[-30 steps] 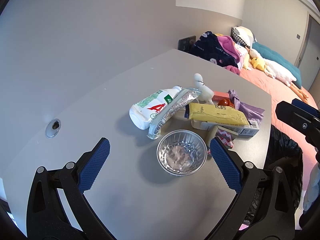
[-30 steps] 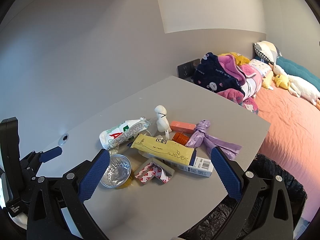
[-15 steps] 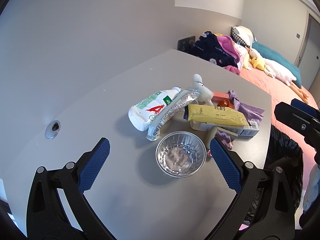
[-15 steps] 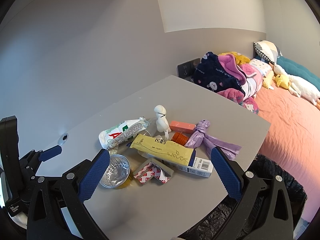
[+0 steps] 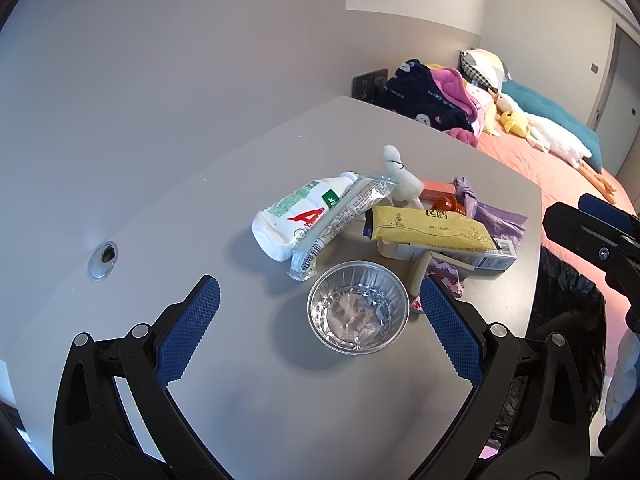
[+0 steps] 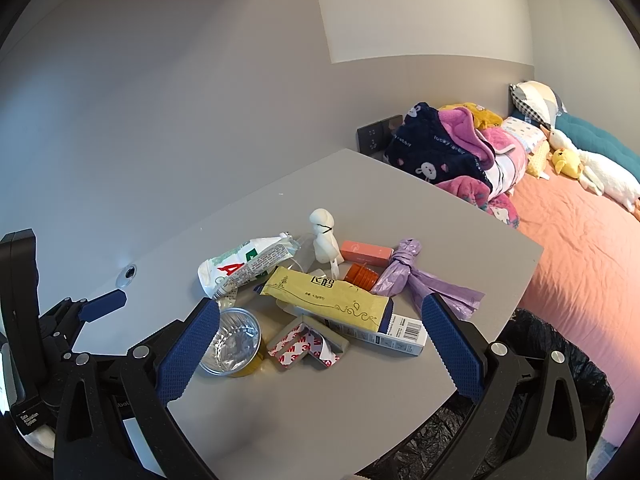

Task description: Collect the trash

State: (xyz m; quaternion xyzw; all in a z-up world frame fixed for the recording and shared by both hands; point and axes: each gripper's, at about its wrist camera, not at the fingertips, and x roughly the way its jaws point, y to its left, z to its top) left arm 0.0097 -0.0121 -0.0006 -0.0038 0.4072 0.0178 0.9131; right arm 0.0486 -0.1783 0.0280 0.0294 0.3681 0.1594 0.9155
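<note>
A pile of trash lies on the grey table (image 5: 208,216): a clear plastic cup (image 5: 358,307) (image 6: 231,342), a white milk bottle (image 5: 298,216) (image 6: 236,264), a silver wrapper (image 5: 340,224), a yellow packet (image 5: 428,228) (image 6: 326,294) on a white box (image 6: 400,334), red-and-white tape strips (image 6: 306,346), a purple knotted bag (image 6: 416,276), an orange cap (image 6: 362,274), a pink eraser (image 6: 366,252) and a white figurine (image 6: 322,236). My left gripper (image 5: 320,336) is open, hovering just before the cup. My right gripper (image 6: 320,344) is open, above the tape strips.
A bin lined with a black bag (image 5: 568,312) (image 6: 552,364) stands off the table's right edge. A bed with an orange sheet (image 6: 580,240), piled clothes (image 6: 452,148) and plush toys lies beyond. A cable hole (image 5: 103,256) is in the table at left.
Both grippers have drifted only slightly; the trash pile sits a little lower and nearer in the left wrist view. Nothing was grasped or released.
</note>
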